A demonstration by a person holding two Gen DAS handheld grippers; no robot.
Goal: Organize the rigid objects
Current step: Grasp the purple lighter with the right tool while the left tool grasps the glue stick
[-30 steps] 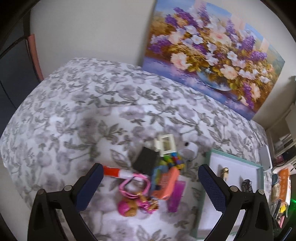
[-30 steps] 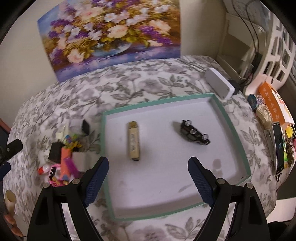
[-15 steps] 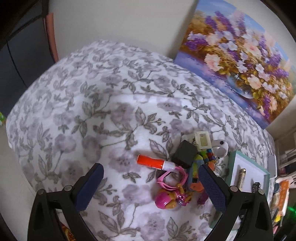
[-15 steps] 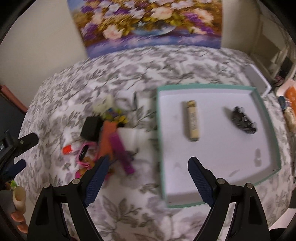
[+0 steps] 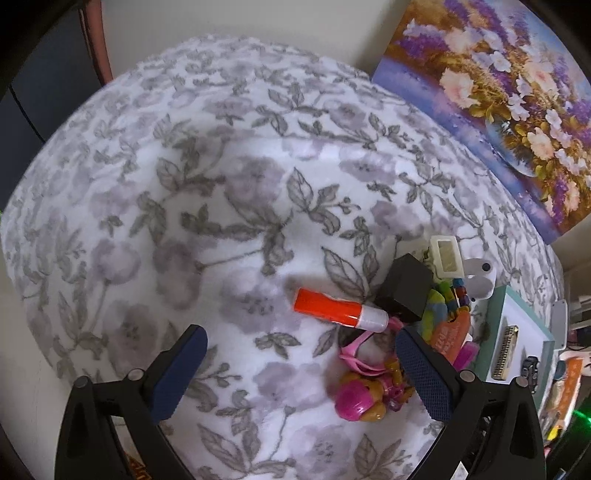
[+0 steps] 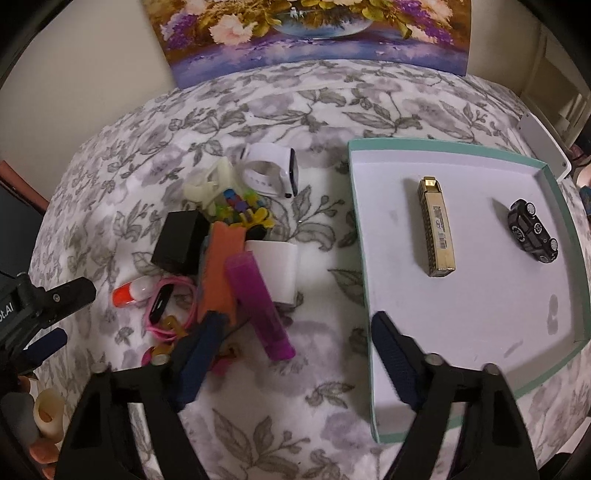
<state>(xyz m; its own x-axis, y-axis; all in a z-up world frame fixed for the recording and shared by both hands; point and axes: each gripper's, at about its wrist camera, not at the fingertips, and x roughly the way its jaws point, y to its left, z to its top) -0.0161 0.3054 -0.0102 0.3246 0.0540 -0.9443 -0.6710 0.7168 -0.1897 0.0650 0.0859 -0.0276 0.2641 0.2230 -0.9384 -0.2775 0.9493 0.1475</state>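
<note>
Now nearer: right gripper (image 6: 295, 354), purple marker (image 6: 258, 306).

On the bedspread (image 6: 332, 110) a tray (image 6: 565, 206) lies to the right and a heap of small things to its left. In the tray, a lighter (image 6: 436, 230) lies left of a toy car (image 6: 533, 230), well apart. In the heap, a watch (image 6: 271, 173) lies farthest, a box (image 6: 179, 242) and a marker (image 6: 129, 291) to the left, a tube (image 6: 258, 304) nearest the tray, and a painting (image 6: 314, 33) stands behind all.
</note>
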